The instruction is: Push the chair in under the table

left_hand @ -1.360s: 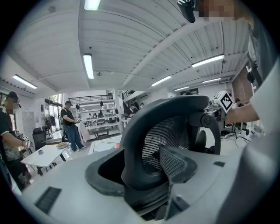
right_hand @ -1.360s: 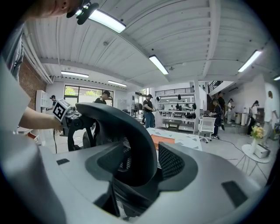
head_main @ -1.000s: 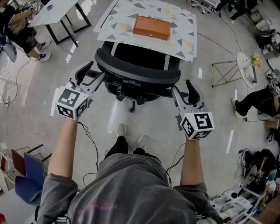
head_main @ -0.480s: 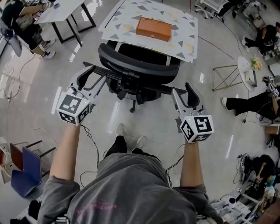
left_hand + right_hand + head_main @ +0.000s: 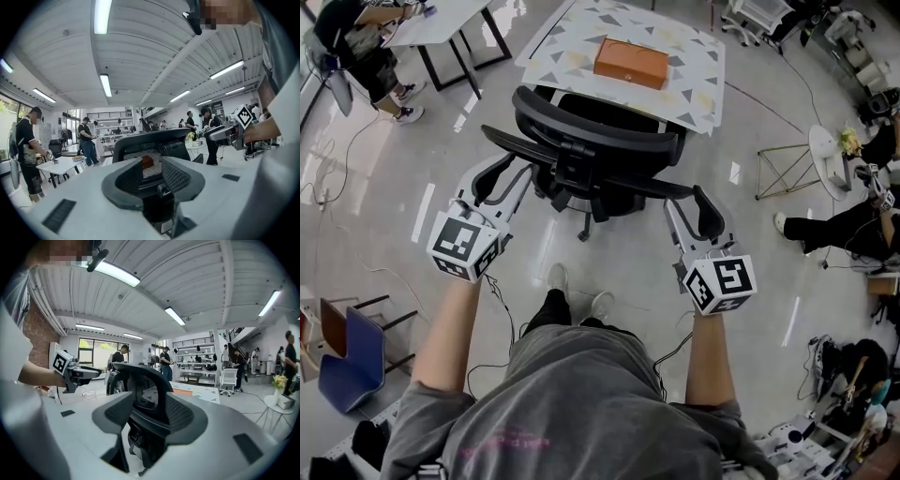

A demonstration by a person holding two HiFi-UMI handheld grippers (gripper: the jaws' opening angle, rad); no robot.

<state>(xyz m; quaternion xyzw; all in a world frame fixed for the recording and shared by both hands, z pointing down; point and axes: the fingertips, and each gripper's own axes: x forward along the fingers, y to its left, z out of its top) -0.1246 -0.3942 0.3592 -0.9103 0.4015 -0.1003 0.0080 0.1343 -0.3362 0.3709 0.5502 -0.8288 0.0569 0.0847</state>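
Observation:
A black office chair (image 5: 591, 127) stands with its seat partly under the patterned table (image 5: 694, 84), its backrest toward me. My left gripper (image 5: 508, 167) is at the chair's left armrest (image 5: 511, 141). Its jaws have just been closing, the armrest end lies between them, and I see no pad pressing. My right gripper (image 5: 686, 199) stands wide open around the end of the right armrest (image 5: 666, 187). The chair's back (image 5: 150, 140) fills the left gripper view beyond the left gripper (image 5: 152, 168). The right gripper (image 5: 149, 401) frames the chair (image 5: 140, 376) too.
An orange box (image 5: 630, 62) lies on the patterned table. A second table (image 5: 441, 19) with a person (image 5: 356, 47) is at the far left. A wire stand (image 5: 787, 155) and a small round table (image 5: 830, 141) stand to the right. A blue chair (image 5: 347, 361) is behind me on the left. Cables run over the floor.
Both grippers moved forward toward the chair. The left gripper's jaws narrowed around the armrest. The chair turned slightly, its left side swinging farther away.

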